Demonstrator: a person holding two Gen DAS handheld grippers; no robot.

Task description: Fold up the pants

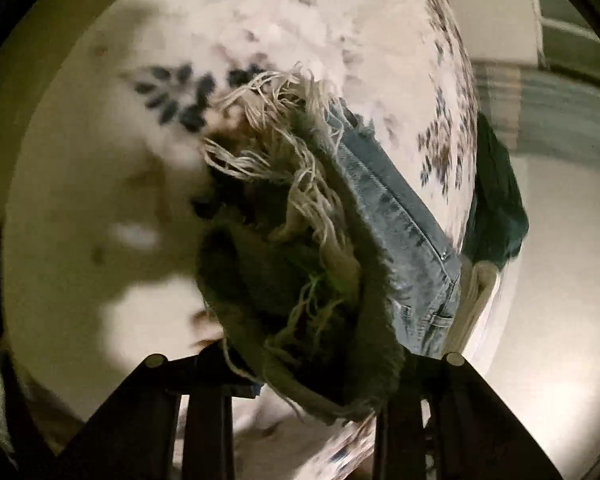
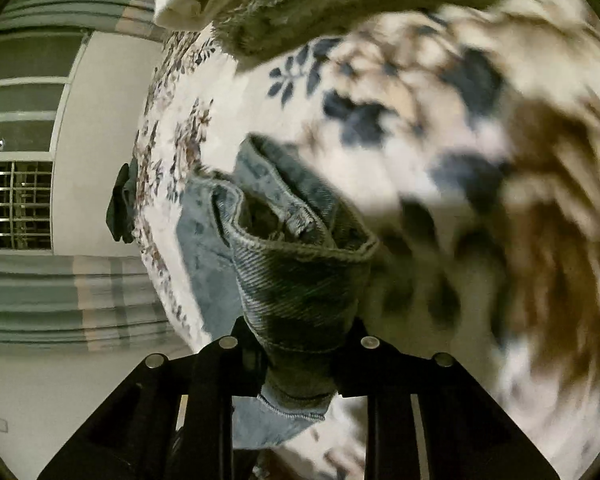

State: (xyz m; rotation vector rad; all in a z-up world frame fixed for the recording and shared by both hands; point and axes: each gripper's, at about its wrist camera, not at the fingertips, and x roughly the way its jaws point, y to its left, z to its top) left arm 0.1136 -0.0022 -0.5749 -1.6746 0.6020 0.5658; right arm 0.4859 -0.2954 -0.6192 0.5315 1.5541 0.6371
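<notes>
Left wrist view: left hand-held gripper (image 1: 304, 364) was clamped on the frayed hem end of the pants (image 1: 400, 216). White loose threads spilled ahead of the fingers. From the grip, the blue denim leg ran forward and to the right, long axis slanting toward the edge of the bed (image 1: 340, 40). That edge curved just right of the denim; beyond it lay pale wall and open room. A dark green cloth (image 1: 496, 196) hung over the edge there. To the left, the floral bedsheet lay bare and partly in shadow.

Right wrist view: right hand-held gripper (image 2: 298, 354) was closed on a bunched denim fold (image 2: 300, 276), the fabric rising straight ahead from between the fingers. More denim trailed off to the left and below the grip. The bed edge lay left of it, then wall and a window (image 2: 20, 204). Right of the gripper, the sheet was motion-blurred.
</notes>
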